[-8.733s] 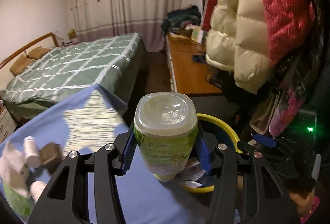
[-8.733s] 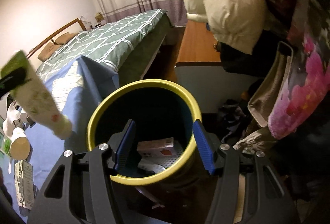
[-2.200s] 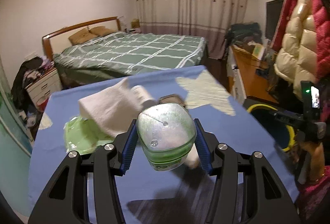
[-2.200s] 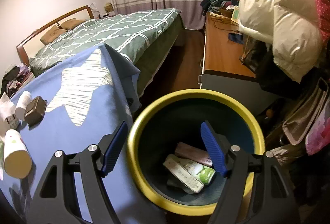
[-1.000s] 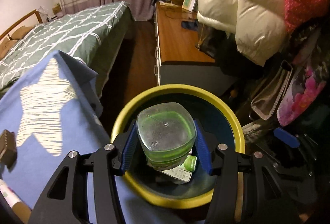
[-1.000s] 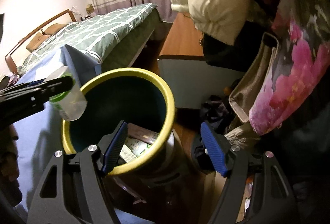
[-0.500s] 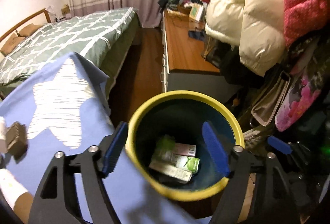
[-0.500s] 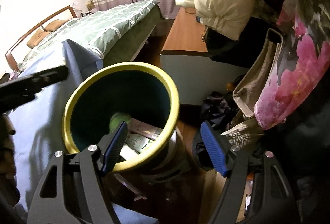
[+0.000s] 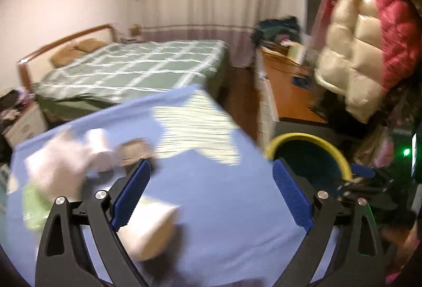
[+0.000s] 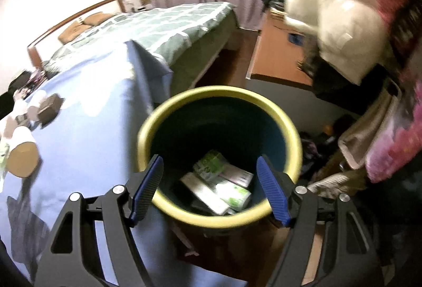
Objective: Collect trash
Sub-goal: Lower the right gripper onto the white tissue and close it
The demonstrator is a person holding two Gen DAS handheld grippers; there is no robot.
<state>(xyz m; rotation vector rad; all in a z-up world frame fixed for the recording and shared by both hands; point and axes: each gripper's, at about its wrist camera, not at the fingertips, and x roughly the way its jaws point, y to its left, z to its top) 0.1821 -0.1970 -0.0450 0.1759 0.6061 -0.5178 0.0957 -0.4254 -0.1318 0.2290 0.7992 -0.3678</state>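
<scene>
Plastic, light and smooth, the tan-bottomed bottle (image 9: 147, 230) left of the bin (image 9: 308, 137) suits a mid-body grip; left hand-held gripper (image 9: 211, 192), just opened, and right hand-held gripper (image 10: 211, 189) gape empty.

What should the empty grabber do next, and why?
Probably bring the left gripper down over the white cylindrical bottle with the tan end lying on the blue star-patterned cloth. Its jaws have just been opening and hold nothing, that bottle lies nearest them, and the yellow-rimmed bin already holds several packets.
</scene>
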